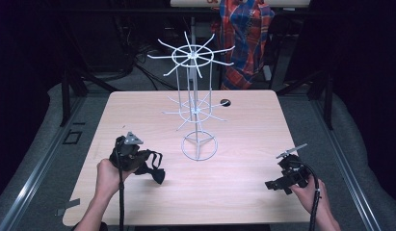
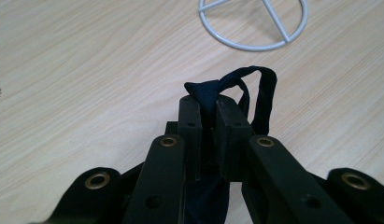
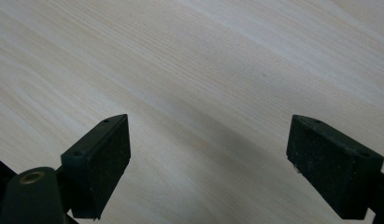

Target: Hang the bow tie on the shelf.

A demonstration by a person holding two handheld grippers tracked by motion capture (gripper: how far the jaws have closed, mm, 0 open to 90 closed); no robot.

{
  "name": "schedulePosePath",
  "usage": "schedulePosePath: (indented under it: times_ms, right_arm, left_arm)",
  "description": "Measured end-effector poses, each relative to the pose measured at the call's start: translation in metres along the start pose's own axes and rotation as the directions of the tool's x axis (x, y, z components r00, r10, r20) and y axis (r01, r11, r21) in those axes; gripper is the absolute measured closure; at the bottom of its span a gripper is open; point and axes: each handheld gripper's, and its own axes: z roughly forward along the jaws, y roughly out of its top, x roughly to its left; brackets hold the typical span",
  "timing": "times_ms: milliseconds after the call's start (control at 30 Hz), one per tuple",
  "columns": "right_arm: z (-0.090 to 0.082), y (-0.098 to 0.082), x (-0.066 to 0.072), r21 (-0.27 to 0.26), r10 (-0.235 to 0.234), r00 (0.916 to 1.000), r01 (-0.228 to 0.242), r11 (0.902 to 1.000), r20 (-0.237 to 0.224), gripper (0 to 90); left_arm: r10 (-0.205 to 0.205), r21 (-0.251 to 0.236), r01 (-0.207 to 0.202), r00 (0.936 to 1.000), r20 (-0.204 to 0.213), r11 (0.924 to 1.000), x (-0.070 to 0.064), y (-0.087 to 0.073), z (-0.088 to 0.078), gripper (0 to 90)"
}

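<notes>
A person's left gripper is clamping its jaws on a dark bow tie at about eight o'clock from the white wire rack on the wooden table. The right gripper is waiting wide open and empty at four o'clock. Hanging the tie likely remains undone.

— What do we record on the table?
— A white wire rack stands at centre. Our left gripper holds a dark bow tie; the right gripper rests well apart, near the right edge.
</notes>
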Motion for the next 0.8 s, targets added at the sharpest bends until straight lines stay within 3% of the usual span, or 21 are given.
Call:
schedulePosePath:
  times_ms: [533, 600, 800]
  right_arm:
    - [0.0009, 0.0005, 0.0008, 0.009, 0.001, 0.9999, -0.001, 1.0000, -0.015, 13.5]
    - [0.0000, 0.0006, -0.0002, 0.019, -0.009, 0.9999, 0.009, 0.9998, 0.004, 13.5]
    - [-0.0007, 0.0004, -0.0002, -0.016, 0.005, 1.0000, -0.005, 0.9998, -0.007, 13.5]
  left_arm:
    - [-0.008, -0.031, 0.009, 0.9999, 0.006, 0.9995, 0.0036, 0.0047, -0.0028, 82.1]
    - [-0.008, -0.041, 0.008, 1.0000, -0.002, 0.9991, 0.0033, 0.0057, -0.0037, 82.1]
    - [-0.008, -0.054, 0.009, 0.9999, 0.006, 0.9985, 0.0025, 0.0080, -0.0055, 82.1]
